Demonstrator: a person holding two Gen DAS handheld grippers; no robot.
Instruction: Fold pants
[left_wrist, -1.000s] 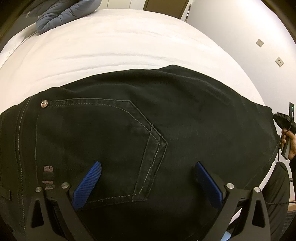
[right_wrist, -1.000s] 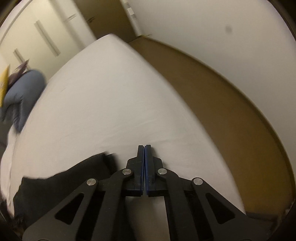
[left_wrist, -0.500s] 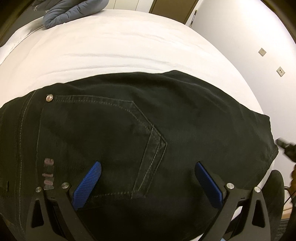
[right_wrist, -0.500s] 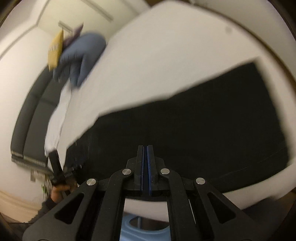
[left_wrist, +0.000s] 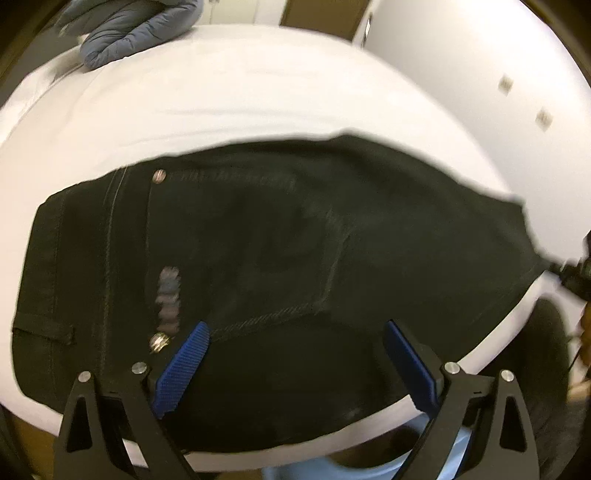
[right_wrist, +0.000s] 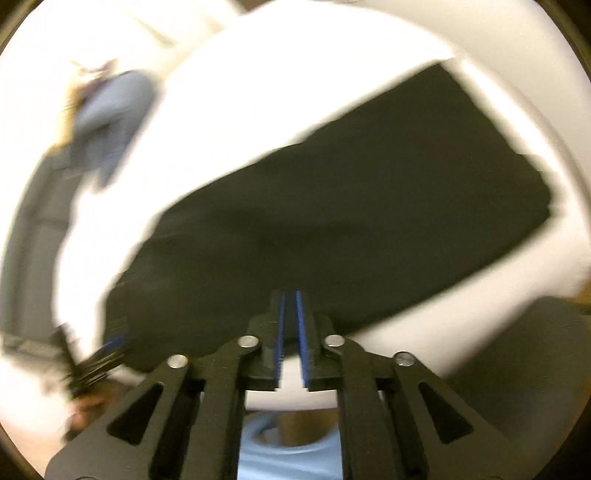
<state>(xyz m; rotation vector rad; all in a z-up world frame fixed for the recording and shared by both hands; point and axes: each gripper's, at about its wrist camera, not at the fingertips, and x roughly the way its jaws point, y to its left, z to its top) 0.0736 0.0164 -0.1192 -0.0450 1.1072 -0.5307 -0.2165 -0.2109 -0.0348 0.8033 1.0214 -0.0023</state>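
Note:
Black pants (left_wrist: 277, 258) lie folded flat on a white bed (left_wrist: 240, 96), back pocket and waistband up. My left gripper (left_wrist: 295, 328) is open and empty, its blue pads above the near edge of the pants, over the pocket. In the right wrist view the pants (right_wrist: 351, 214) form a dark slab across the bed. My right gripper (right_wrist: 290, 295) hovers over their near edge, jaws parted by a narrow gap, holding nothing. The right gripper also shows at the far right of the left wrist view (left_wrist: 576, 273).
A blue-grey padded jacket (left_wrist: 129, 26) lies at the far end of the bed, also in the right wrist view (right_wrist: 110, 110). A white wall with two socket plates (left_wrist: 524, 96) is on the right. The bed's near edge (left_wrist: 258, 458) is just below the grippers.
Both grippers have drawn back toward the near edge of the bed. The right gripper swung round over the pants and its jaws have opened a slit. The left stays open.

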